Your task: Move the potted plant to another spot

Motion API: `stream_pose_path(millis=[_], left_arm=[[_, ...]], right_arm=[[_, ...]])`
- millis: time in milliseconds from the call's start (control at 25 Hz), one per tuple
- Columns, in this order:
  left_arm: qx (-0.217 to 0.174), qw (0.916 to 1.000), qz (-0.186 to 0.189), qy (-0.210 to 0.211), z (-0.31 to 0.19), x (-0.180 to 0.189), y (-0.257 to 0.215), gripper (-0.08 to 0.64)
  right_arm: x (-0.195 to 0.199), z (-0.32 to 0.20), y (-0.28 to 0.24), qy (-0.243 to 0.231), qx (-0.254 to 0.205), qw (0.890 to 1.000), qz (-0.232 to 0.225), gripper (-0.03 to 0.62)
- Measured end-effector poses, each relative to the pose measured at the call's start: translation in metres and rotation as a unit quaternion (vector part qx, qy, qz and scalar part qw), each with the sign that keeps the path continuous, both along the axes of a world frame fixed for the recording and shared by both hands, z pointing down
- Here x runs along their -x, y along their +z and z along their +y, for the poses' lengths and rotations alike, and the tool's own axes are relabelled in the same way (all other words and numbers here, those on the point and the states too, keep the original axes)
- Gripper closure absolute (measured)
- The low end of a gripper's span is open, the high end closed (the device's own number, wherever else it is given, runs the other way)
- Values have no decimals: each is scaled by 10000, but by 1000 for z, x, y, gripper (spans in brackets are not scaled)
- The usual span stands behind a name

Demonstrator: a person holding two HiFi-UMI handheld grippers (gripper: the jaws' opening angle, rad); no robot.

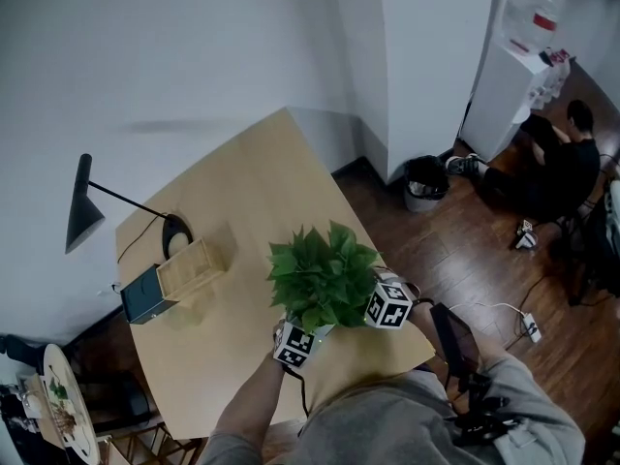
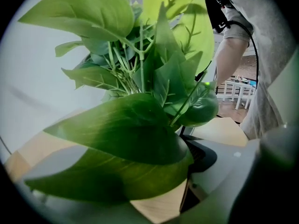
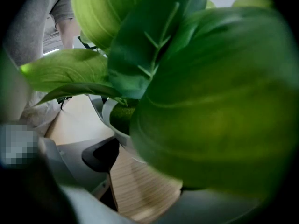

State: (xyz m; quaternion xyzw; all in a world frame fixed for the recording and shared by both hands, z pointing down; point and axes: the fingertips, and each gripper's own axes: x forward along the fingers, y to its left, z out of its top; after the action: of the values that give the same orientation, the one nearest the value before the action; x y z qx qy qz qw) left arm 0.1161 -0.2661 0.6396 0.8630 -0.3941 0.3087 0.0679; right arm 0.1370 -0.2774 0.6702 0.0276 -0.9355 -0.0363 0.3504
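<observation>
The potted plant (image 1: pixel 320 274), green leaves in a white pot, hangs low over the near end of the wooden table (image 1: pixel 242 182). My left gripper (image 1: pixel 310 332) and right gripper (image 1: pixel 363 308) clasp the pot from either side, each with its marker cube just under the foliage. In the left gripper view big leaves (image 2: pixel 126 139) fill the space between the jaws, and one black pad (image 2: pixel 202 157) lies against the pot. In the right gripper view the white pot rim (image 3: pixel 108 115) sits between the wide-set jaws, with a black pad (image 3: pixel 100 155) at its side. Whether the pot touches the table is hidden.
A black desk lamp (image 1: pixel 85 211), a wooden box (image 1: pixel 192 267) and a dark box (image 1: pixel 145 295) stand at the table's left side. On the wood floor to the right are a black bin (image 1: pixel 424 182) and a seated person (image 1: pixel 562 168). A wall runs behind the table.
</observation>
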Motion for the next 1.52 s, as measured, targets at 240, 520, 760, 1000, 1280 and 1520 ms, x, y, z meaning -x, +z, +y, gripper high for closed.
stream_pose_path(millis=[240,520,760,1000,1280,1520], left_arm=[[14,10000,58,45,-2,-3,-4,196],[11,10000,27,54,0,-5,-4,196],[26,10000,-23,41,0,-6,-4,196],[29,9999,-131,11,1,1,8,196],[122,9999,-65,-83,3,0,1,197],[138,9998,-25,-128,12,3,3,196]], right_arm=[[3,-1,0,-24,26,10000,-42,172],[1,0,0,-39,22,10000,-57,172],[1,1,0,-105,17,9999,-38,169],[0,1,0,-161,14,9999,-33,169],[-3,-2,2,-32,67,9999,-144,144],[-15,-2,6,89,119,9998,-119,135]])
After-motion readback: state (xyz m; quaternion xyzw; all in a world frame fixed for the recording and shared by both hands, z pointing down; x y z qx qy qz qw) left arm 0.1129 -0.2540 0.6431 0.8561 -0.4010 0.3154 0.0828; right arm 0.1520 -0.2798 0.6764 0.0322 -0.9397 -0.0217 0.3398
